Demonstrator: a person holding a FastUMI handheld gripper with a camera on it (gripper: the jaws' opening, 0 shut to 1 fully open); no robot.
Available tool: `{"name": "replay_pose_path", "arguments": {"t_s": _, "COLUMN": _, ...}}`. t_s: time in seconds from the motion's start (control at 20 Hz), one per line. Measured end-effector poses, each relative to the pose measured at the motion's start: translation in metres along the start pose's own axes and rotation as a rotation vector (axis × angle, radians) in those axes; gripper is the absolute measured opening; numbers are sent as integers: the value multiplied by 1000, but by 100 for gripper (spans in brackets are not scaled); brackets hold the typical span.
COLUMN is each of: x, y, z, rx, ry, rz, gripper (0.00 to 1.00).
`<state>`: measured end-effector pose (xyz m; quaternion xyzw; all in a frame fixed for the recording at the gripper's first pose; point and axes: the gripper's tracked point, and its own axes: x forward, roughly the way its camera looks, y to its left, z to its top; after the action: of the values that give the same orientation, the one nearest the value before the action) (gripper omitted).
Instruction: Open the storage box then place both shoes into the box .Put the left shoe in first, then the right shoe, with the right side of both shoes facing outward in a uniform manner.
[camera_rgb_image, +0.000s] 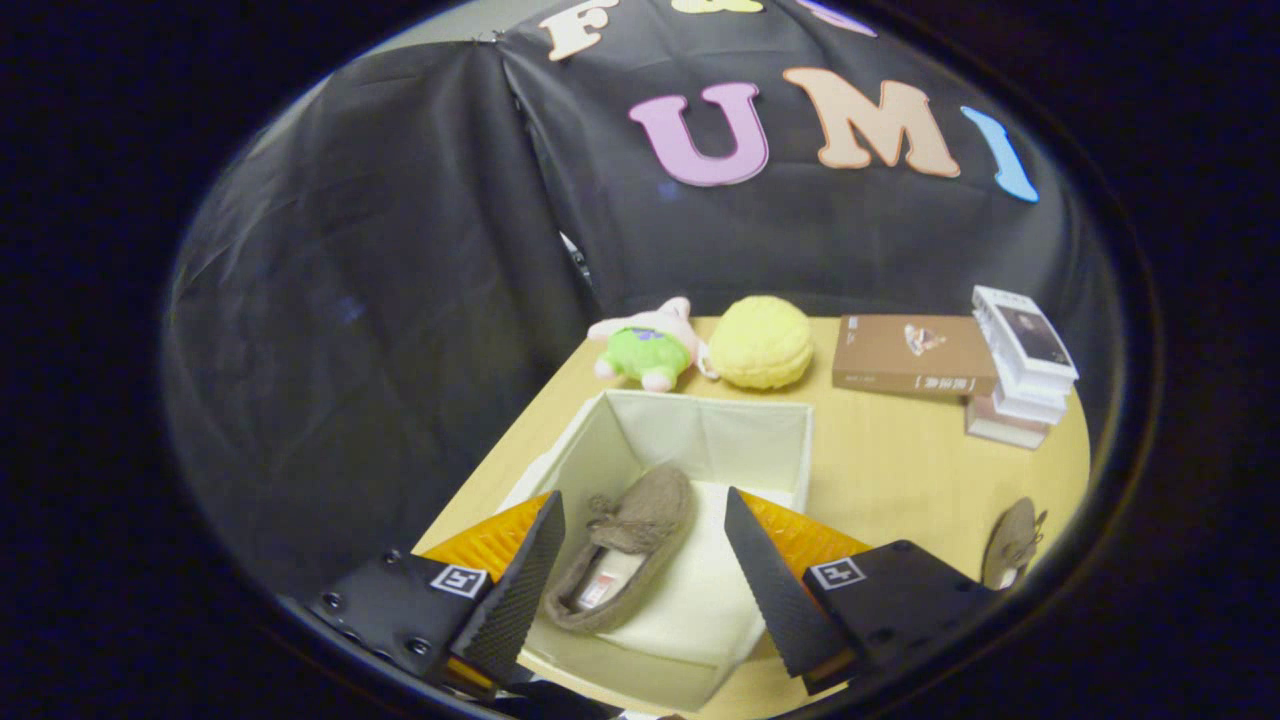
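Note:
A cream fabric storage box (700, 440) stands open on the wooden table, just ahead of and below my fingers. One brown moccasin shoe (625, 555) lies inside it along the left wall, toe pointing away from me. The second brown shoe (1012, 540) rests on the table to the right of the box, beyond my right finger. My gripper (645, 560) hovers above the box with its fingers wide apart and nothing pressed between them; the shoe in the box shows through the gap.
At the table's (890, 470) far edge sit a pink and green plush toy (645, 350) and a yellow round plush (762, 342). A brown book (915, 355) lies flat beside a stack of white books (1020, 370). Black cloth walls close the back and left.

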<state>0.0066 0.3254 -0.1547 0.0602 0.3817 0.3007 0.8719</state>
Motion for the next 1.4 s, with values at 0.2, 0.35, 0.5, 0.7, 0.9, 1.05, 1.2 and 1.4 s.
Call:
{"name": "replay_pose_path", "arguments": {"t_s": 0.2, "x": -30, "y": -33, "z": 16, "rx": -50, "ry": -75, "rz": -20, "gripper": 100}}
{"name": "replay_pose_path", "arguments": {"t_s": 0.35, "x": -51, "y": -62, "z": 23, "rx": -81, "ry": -112, "rz": -52, "gripper": 100}}
{"name": "replay_pose_path", "arguments": {"t_s": 0.5, "x": -67, "y": -92, "z": 26, "rx": -95, "ry": -137, "rz": -91, "gripper": 100}}
{"name": "replay_pose_path", "arguments": {"t_s": 0.7, "x": -88, "y": -136, "z": 27, "rx": -85, "ry": -166, "rz": -142, "gripper": 100}}
{"name": "replay_pose_path", "arguments": {"t_s": 0.9, "x": -108, "y": -181, "z": 22, "rx": -89, "ry": -168, "rz": -198, "gripper": 100}}
{"name": "replay_pose_path", "arguments": {"t_s": 1.05, "x": -121, "y": -216, "z": 13, "rx": -119, "ry": -151, "rz": -256, "gripper": 100}}
{"name": "replay_pose_path", "arguments": {"t_s": 1.2, "x": -132, "y": -244, "z": 5, "rx": -116, "ry": -139, "rz": -287, "gripper": 100}}
{"name": "replay_pose_path", "arguments": {"t_s": 1.4, "x": -147, "y": -286, "z": -10, "rx": -124, "ry": -115, "rz": -335, "gripper": 100}}
